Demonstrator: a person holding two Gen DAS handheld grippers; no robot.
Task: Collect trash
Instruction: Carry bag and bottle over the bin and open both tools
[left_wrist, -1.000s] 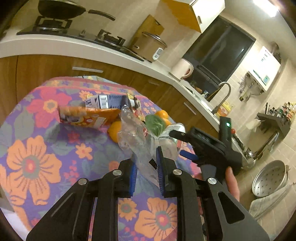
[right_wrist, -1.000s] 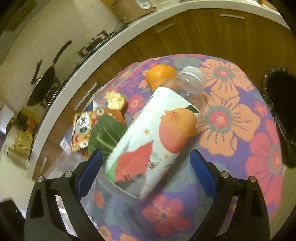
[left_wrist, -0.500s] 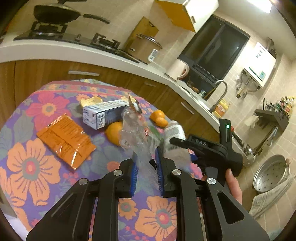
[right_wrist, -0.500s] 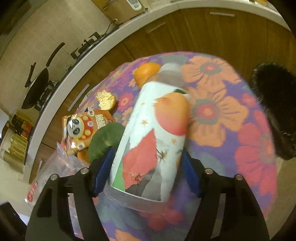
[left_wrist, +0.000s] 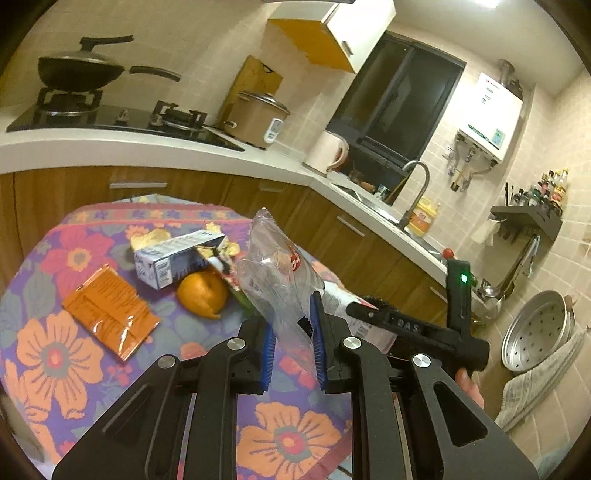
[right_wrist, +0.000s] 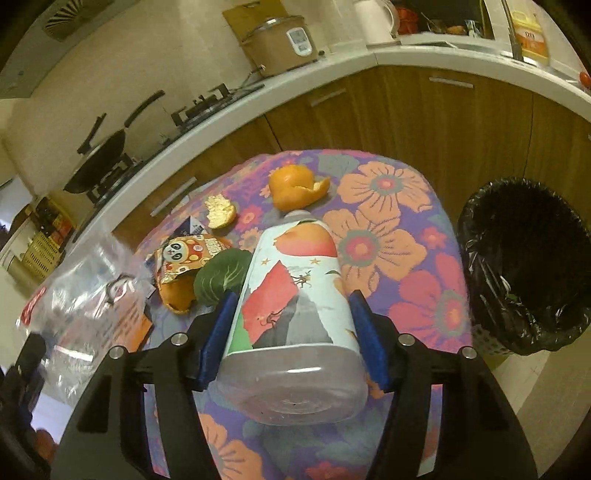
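My left gripper (left_wrist: 293, 325) is shut on a clear plastic bag (left_wrist: 275, 273) and holds it above the flowered table (left_wrist: 55, 354). My right gripper (right_wrist: 291, 317) is shut on a plastic bottle (right_wrist: 295, 306) with an orange-and-mountain label, lifted off the table. The clear plastic bag also shows in the right wrist view (right_wrist: 81, 295). On the table lie an orange packet (left_wrist: 110, 314), a blue-white carton (left_wrist: 173, 258), orange peel (left_wrist: 201, 293), a panda snack wrapper (right_wrist: 184, 254), a green leaf (right_wrist: 221, 277), gold foil (right_wrist: 219, 212) and more peel (right_wrist: 295, 186).
A bin lined with a black bag (right_wrist: 528, 266) stands on the floor right of the table. A kitchen counter (left_wrist: 129, 142) with a stove, wok (left_wrist: 79, 72) and rice cooker (left_wrist: 256, 118) runs behind. A sink and tap (left_wrist: 415, 184) are at the right.
My right gripper closed on the bottle and lifted it off the table. My left gripper rose with the clear bag, and the view tilted up toward the counter.
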